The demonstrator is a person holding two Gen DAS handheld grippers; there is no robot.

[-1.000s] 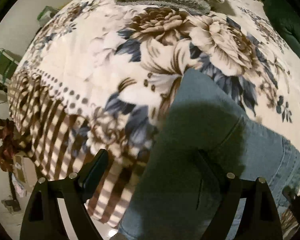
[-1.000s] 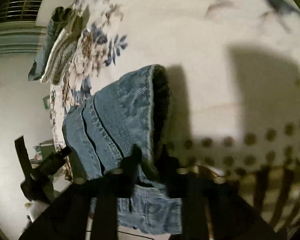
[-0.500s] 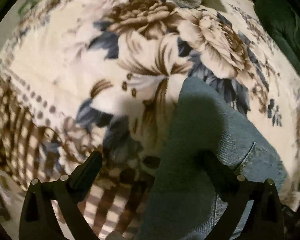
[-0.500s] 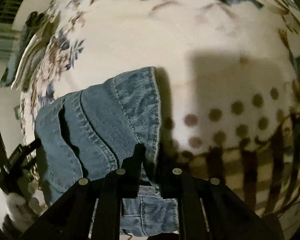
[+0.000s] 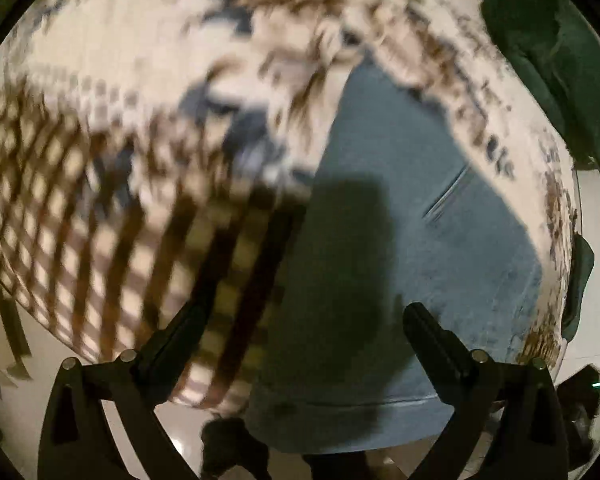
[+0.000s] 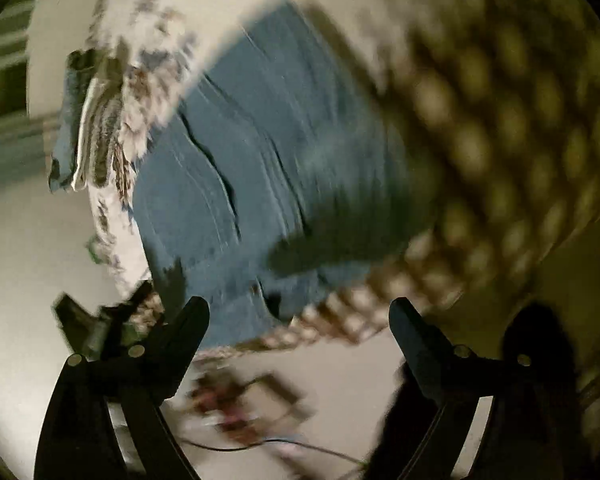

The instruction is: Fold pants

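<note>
The folded jeans (image 5: 400, 240) lie flat on a bed covered by a floral blanket (image 5: 140, 80), near the blanket's checked brown-and-cream border and close to the edge of the bed. In the left wrist view the left gripper (image 5: 300, 320) hangs above the denim with its jaws spread wide and nothing between the pads; its shadow falls dark across the middle of the cloth, and a pocket seam shows to the right of that shadow. A dark green cloth (image 5: 540, 60) lies at the far right of the blanket, apart from the jeans. In the right wrist view, which is heavily smeared by motion, the right gripper (image 6: 300, 316) has its jaws opening, far apart, with no fabric caught between them; the jeans (image 6: 260, 160) lie beyond the fingertips, stacked in several layers whose edges show as dark creases. Behind the jeans, a pile of folded clothes (image 6: 88, 128) sits farther up the bed. Below the edge of the bed the pale floor (image 6: 340, 400) shows, with a blurred reddish object and a thin cable on it that cannot be made out.
</note>
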